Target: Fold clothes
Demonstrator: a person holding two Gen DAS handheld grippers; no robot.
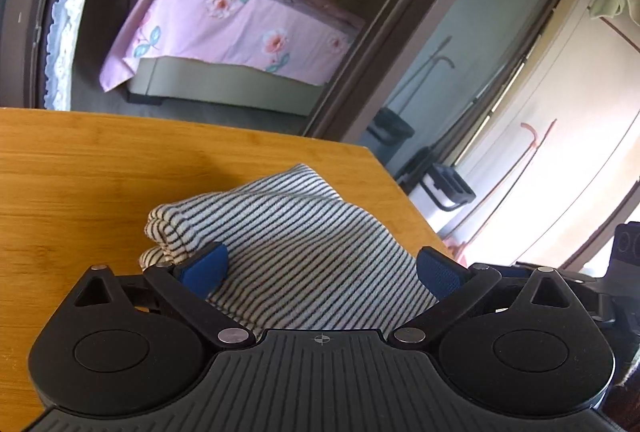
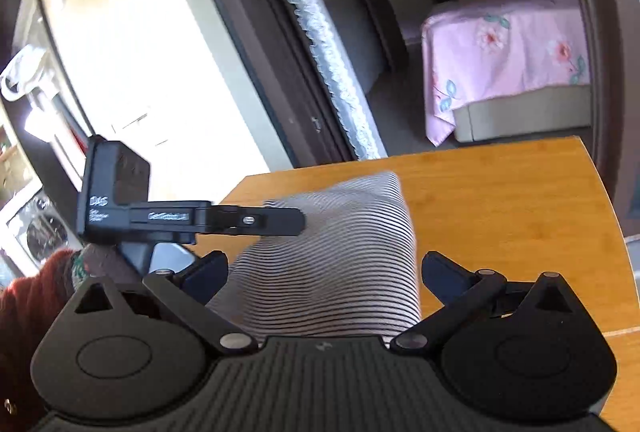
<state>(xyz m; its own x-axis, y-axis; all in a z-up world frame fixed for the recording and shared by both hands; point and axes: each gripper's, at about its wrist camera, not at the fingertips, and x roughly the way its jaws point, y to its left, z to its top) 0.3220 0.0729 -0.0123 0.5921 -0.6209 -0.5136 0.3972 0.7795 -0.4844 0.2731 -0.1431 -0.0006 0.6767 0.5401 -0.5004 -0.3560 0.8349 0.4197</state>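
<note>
- My left gripper is spread wide over the striped garment, folded on the wooden table.
- My right gripper is spread too; cloth blurred, its near edge hidden beneath.

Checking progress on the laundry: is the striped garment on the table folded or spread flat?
Folded: the striped garment lies on the wooden table as a compact bundle with stacked layers rolled at its left edge.

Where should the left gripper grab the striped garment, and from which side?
Probably the rolled, layered edge at its left of the striped garment, coming in level from the near side. The left gripper is open, jaws straddling the cloth; the bundle lies folded on the wooden table.
</note>
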